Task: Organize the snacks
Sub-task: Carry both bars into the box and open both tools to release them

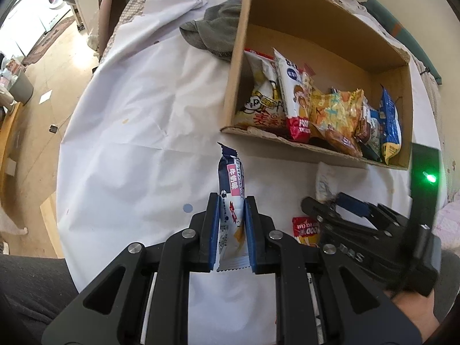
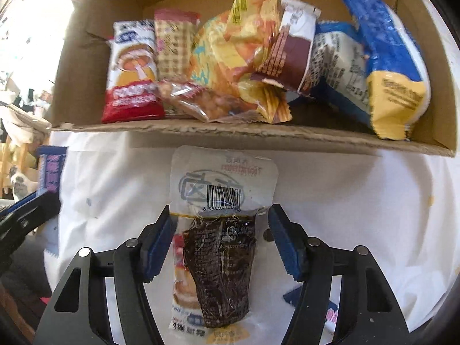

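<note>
1. The left gripper (image 1: 230,230) has its blue pads pressed together on a slim blue-and-white snack bar (image 1: 230,189), a glossy crinkled wrapper held above the table; its long axis runs forward along the fingers, toward the box.
2. The right gripper (image 2: 222,241) stands apart around a clear vacuum pouch (image 2: 221,230) of dark, wrinkled food lying flat on the white tablecloth (image 2: 359,201), barcode end toward the box.
3. Beyond, the cardboard box (image 2: 258,135), rough-edged and corrugated, holds shiny packets, including a puffy yellow bag (image 2: 230,54).
</note>
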{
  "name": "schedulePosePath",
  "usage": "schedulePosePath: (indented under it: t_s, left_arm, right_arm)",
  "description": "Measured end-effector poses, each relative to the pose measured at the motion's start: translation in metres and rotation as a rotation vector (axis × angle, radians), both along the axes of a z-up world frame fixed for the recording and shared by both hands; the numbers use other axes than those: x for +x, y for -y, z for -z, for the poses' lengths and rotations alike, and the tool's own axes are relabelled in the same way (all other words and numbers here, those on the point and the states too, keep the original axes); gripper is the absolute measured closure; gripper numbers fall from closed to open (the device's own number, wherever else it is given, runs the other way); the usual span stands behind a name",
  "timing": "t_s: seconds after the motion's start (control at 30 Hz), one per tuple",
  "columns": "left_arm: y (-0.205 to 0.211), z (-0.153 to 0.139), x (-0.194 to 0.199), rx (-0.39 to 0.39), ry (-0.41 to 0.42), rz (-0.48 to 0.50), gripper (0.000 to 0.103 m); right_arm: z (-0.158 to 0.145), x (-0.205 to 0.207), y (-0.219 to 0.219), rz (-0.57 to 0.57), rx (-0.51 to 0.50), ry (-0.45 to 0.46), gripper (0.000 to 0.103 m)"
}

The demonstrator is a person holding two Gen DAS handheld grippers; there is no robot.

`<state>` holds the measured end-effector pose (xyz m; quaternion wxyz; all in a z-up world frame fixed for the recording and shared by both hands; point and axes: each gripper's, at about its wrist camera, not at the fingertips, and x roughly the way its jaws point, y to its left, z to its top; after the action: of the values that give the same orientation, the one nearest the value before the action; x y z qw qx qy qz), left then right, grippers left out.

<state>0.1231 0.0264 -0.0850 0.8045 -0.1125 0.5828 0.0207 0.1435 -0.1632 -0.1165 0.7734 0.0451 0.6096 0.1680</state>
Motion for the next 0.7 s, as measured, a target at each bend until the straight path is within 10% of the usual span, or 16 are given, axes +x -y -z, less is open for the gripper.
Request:
schedulePosePath:
  t_s: [0.43, 0.7]
  left_arm:
    - [0.0, -0.01, -0.003, 0.029, 0.067, -0.007, 0.089]
    - [-0.002, -0.011, -0.004, 0.053, 0.077, -0.013, 0.089]
  right_arm:
    - [-0.082, -0.037, 0.058, -0.009, 0.258, 0.183, 0.044]
    - [-0.054, -0.043, 0.042, -0.018, 0.265, 0.172, 0.047]
